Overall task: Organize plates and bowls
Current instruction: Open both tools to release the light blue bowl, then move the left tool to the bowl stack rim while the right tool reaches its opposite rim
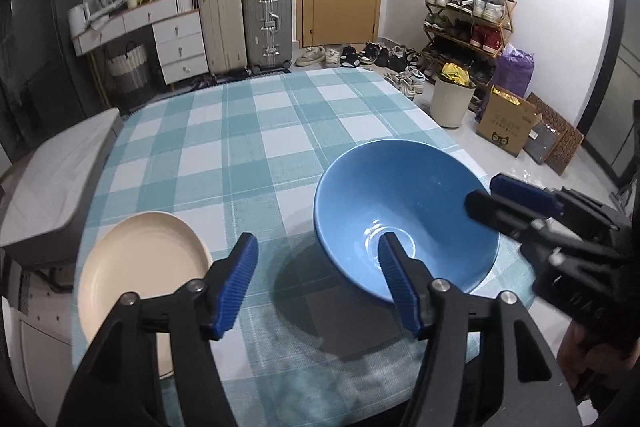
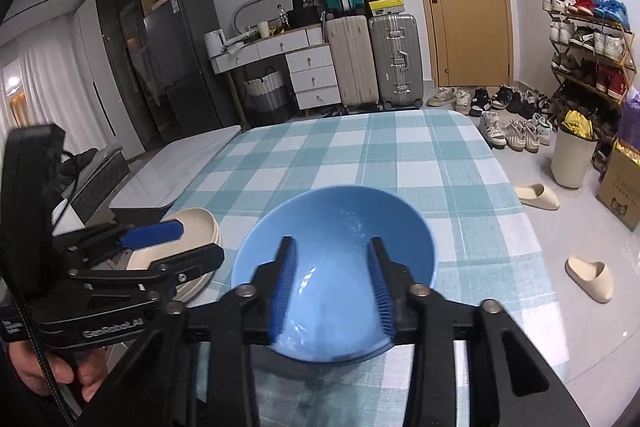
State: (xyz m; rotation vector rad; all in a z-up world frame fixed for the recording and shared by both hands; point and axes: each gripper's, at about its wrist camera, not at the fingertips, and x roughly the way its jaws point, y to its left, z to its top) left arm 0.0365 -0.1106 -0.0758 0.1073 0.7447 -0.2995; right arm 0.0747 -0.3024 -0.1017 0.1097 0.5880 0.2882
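Right tool [image 2: 331, 259] agape over blue bowl [image 2: 340, 227], empty.

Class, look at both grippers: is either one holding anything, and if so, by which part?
Nothing is held. The left gripper and right gripper both stand open, and the blue bowl sits free on the table.

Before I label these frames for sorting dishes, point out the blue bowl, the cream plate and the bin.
bowl [image 1: 384, 195]: left wrist view, inner wall.
plate [image 1: 140, 259]: left wrist view, centre of its face.
bin [image 1: 450, 103]: left wrist view, side wall.
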